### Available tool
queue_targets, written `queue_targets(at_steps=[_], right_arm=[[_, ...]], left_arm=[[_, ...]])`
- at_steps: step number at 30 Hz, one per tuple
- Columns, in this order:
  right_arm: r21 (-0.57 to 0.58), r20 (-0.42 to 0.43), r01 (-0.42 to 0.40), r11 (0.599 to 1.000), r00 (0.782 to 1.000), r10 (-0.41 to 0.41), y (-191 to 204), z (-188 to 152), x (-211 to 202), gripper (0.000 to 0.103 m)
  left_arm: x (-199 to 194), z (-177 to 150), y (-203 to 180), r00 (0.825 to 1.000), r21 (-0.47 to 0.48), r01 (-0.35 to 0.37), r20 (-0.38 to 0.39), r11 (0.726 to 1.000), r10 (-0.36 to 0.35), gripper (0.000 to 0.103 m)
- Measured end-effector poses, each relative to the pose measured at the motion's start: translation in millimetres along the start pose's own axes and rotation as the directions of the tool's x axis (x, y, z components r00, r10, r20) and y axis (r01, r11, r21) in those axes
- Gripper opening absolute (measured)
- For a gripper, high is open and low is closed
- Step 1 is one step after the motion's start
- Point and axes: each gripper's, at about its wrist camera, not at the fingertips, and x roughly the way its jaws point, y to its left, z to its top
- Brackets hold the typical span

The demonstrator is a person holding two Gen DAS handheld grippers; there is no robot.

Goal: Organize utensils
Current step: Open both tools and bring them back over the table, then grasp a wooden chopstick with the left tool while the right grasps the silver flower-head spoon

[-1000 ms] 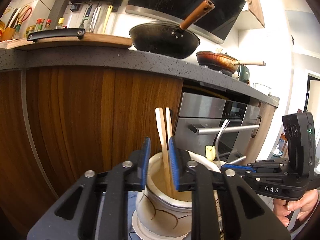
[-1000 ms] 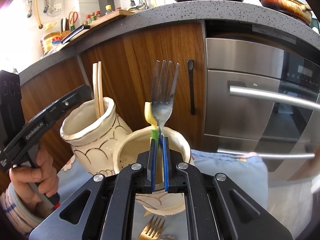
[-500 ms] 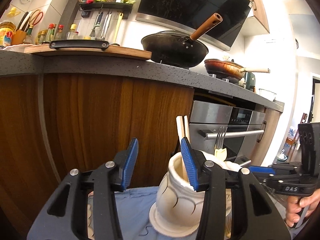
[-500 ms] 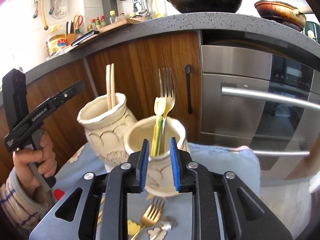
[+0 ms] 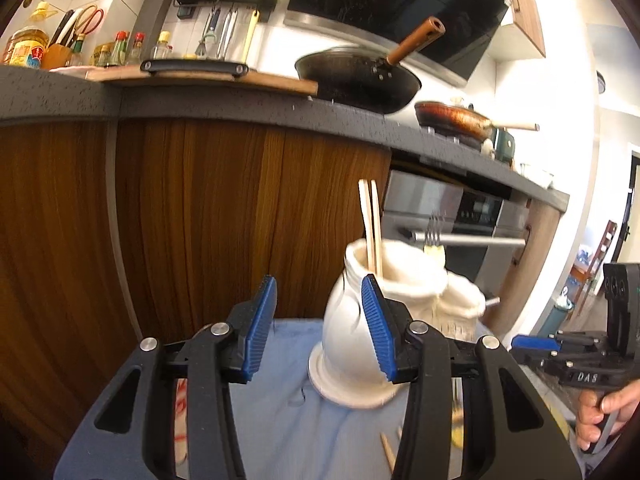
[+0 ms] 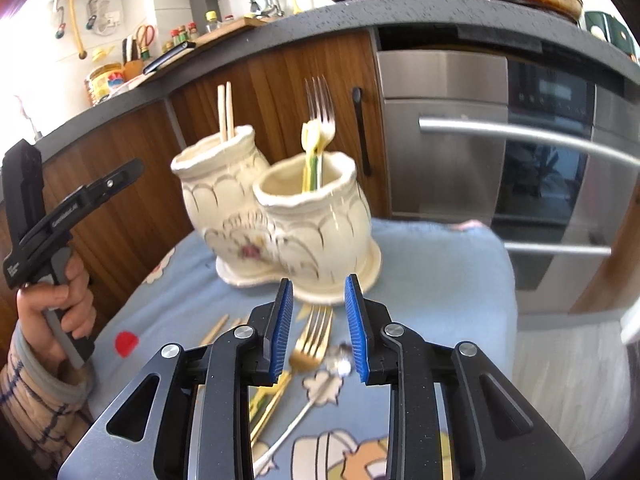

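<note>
Two cream ceramic holders stand touching on the blue cloth [image 6: 440, 280]. The left holder [image 6: 218, 196] carries wooden chopsticks [image 6: 225, 112], and the right holder [image 6: 320, 216] carries a silver fork [image 6: 320, 112] and a yellow utensil. A gold fork [image 6: 314, 334] lies in front. The right tongs [image 6: 318, 330] are opening, empty; the left tongs [image 5: 318, 330] stand spread, empty.

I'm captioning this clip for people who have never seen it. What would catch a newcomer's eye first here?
Two cream jars stand side by side on a blue cloth; the left one holds chopsticks, the right one a silver fork. On the cloth in front lies a gold fork, just under the empty right tongs, whose jaws are opening. Behind, wooden cabinets and a steel oven fill the background.
</note>
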Motion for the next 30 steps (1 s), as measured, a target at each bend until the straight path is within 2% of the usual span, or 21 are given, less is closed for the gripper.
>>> queue_targets(at_steps=[5,7,9,14,22,30], right_arm=[[0.042,-0.032,-0.011,0.999,0.999,0.012,-2,-20,-1,0.029],[0.055,-0.041,-0.008,0.998,0.999,0.01,-4,-27,-2,0.031],[0.066,-0.047,0.004,0.998,0.999,-0.001,-5,-32,-2,0.041],[0.077,-0.063,0.034,0.996,0.998,-0.029,-10,-40,-2,0.046],[0.042,-0.108,0.073,0.996,0.992,-0.068,-4,-52,5,0.048],[0.008,-0.153,0.084,0.996,0.985,-0.082,0,-58,13,0.048]], left_arm=[[-7,-23,-6,0.998,0.011,0.017,-0.061,1.0,-0.016,0.044],[-9,-32,-12,0.996,0.023,0.028,-0.088,0.999,-0.026,0.044],[-11,-42,-18,0.993,0.04,0.028,-0.115,0.999,-0.023,0.044],[-12,-65,-28,0.982,0.059,0.031,-0.186,0.998,-0.02,0.044],[-9,-94,-44,0.948,0.095,0.06,-0.317,0.994,-0.027,0.044],[-5,-114,-55,0.915,0.136,0.085,-0.402,0.987,-0.023,0.044]])
